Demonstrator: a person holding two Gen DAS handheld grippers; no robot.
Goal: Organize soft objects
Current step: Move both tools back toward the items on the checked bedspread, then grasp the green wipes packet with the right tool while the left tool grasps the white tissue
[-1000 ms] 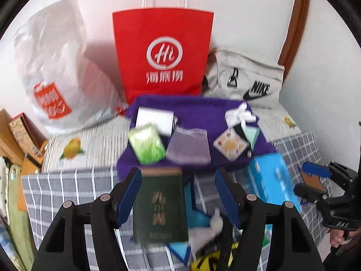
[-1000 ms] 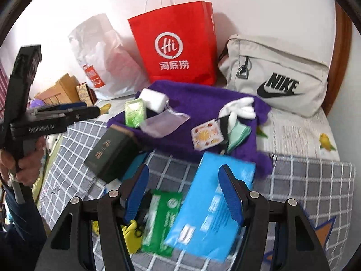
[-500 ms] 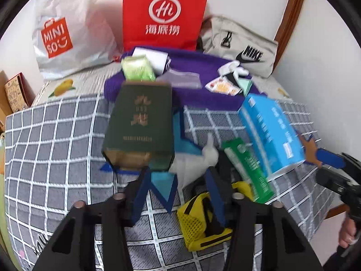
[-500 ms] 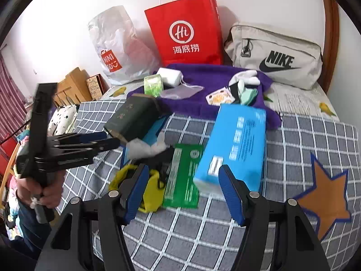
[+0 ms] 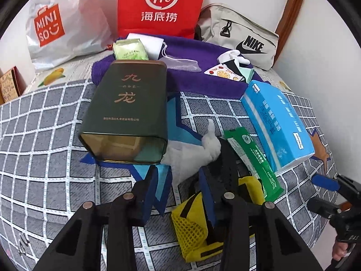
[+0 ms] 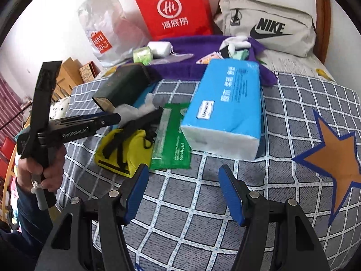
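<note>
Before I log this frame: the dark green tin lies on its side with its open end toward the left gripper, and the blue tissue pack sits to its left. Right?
Not quite. The dark green tin does lie on its side with its open end toward the left gripper, but the blue tissue pack sits to its right, as the left wrist view shows.

The tin [image 5: 126, 110] lay on its side on the quilt [image 5: 45, 124], open end toward the left gripper [image 5: 178, 187]. Right of it sat the tissue wad [image 5: 194, 155] — then the wipes pack [image 5: 252, 160], then the tissue box [image 5: 277, 122]. The pouch [image 5: 191, 223] lay nearest, under the right finger. Behind them all spread the towel [image 5: 203, 76], carrying small packets; bags stood at the wall.
</note>
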